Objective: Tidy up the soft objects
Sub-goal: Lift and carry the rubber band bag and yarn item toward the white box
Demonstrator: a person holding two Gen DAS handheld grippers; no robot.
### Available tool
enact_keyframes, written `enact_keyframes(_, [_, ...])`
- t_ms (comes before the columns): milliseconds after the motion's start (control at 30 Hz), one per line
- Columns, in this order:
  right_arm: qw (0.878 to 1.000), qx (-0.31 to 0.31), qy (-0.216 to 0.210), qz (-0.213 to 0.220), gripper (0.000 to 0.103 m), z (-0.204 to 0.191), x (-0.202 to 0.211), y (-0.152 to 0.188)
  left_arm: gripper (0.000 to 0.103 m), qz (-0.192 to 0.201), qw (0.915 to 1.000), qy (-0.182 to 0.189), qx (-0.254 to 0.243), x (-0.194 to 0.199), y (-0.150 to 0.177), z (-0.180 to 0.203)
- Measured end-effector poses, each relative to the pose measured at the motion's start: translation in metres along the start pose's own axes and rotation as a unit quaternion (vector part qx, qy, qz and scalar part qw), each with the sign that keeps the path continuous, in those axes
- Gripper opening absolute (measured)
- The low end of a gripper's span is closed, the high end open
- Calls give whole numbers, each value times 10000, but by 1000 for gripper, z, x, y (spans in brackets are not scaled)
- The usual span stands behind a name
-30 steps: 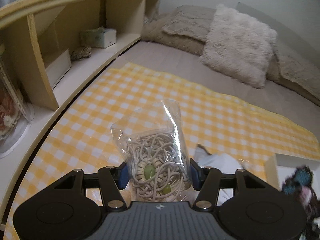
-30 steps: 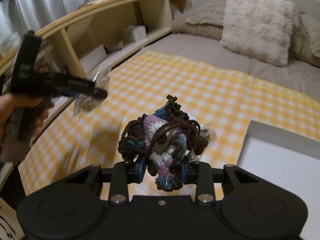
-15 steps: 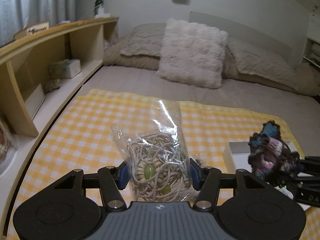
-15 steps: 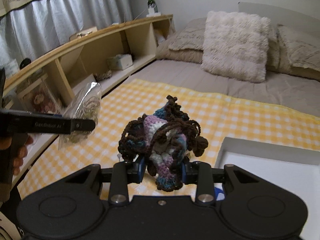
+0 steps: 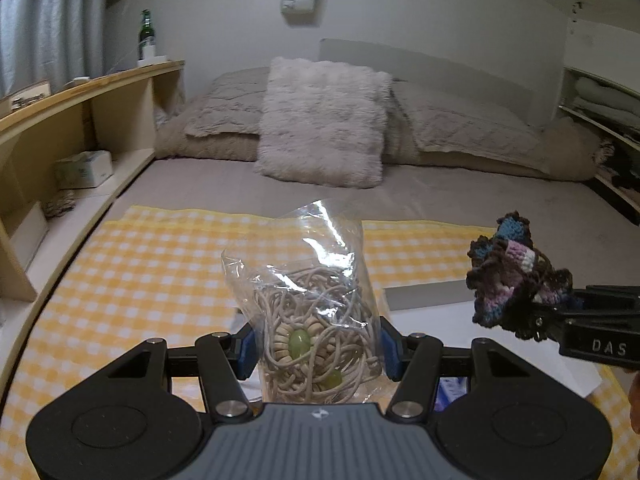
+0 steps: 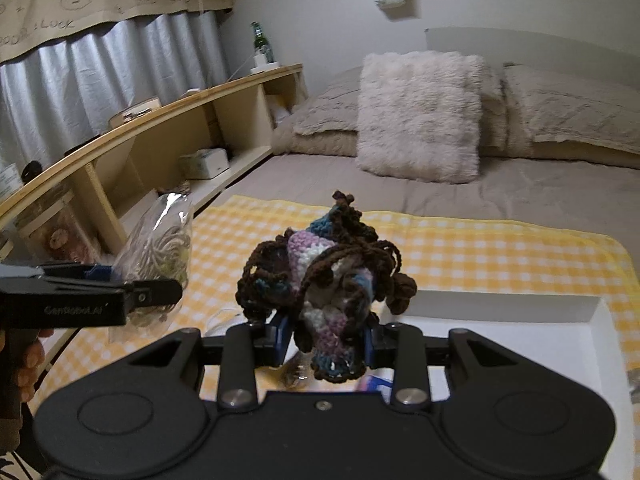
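My left gripper is shut on a clear plastic bag of beige cord and green beads, held upright above the yellow checked cloth. The same bag shows at the left of the right wrist view, in the left gripper. My right gripper is shut on a crocheted piece of brown, purple, blue and white yarn. That yarn piece hangs at the right of the left wrist view, above a white box. The white box lies open on the cloth at the lower right.
A wooden shelf unit runs along the left with a tissue box and small items. A fluffy cushion and grey pillows lie at the bed's head. A green bottle stands on the shelf top. A hand holds the left gripper.
Both grippers rose and swung from the shelf side toward the bed's head, each keeping its load. The white box and the yarn piece came into the left wrist view.
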State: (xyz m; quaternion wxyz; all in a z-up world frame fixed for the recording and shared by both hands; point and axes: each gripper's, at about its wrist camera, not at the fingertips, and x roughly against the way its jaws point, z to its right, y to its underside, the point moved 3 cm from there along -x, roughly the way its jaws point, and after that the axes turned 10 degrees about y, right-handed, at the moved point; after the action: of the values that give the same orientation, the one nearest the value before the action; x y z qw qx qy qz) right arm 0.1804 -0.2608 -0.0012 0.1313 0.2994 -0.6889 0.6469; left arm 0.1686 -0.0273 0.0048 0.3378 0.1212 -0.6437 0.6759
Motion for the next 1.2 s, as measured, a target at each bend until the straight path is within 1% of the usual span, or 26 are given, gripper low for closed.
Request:
enact_keyframes(267, [9989, -230, 397, 60, 36, 50, 17, 6, 58, -10, 9992, 383, -104, -14, -1, 33])
enact_keyframes(467, [9963, -454, 720, 62, 36, 89, 29, 12, 58, -101, 9960, 889, 27, -33, -5, 62])
enact_keyframes(567, [9946, -540, 882, 33, 36, 107, 34, 17, 58, -170, 9928, 1180, 84, -44, -6, 81])
enact_keyframes(767, [9906, -770, 1130, -87, 37, 139, 43, 28, 58, -352, 9838, 1736, 263, -71, -1, 117])
enact_keyframes(900, [9869, -909, 1323, -160, 37, 160, 48, 35, 58, -652, 9732, 2152, 474, -95, 7, 139])
enact_keyframes(967, [9858, -931, 1380, -215, 37, 169, 50, 40, 58, -759, 9694, 2272, 532, -104, 11, 148])
enact_keyframes(1033, [9852, -945, 1400, -276, 33, 177, 49, 43, 58, -857, 9650, 2401, 621, -115, 16, 158])
enact_keyframes(1067, [9851, -921, 1413, -326, 26, 181, 49, 45, 58, -904, 9626, 2463, 671, -119, 18, 163])
enact_keyframes(1100, [9850, -897, 1423, -377, 22, 185, 48, 48, 58, -956, 9598, 2531, 742, -125, 21, 168])
enact_keyframes(1200, [9840, -858, 1452, -579, 20, 196, 43, 56, 58, -1094, 9532, 2672, 897, -140, 27, 181])
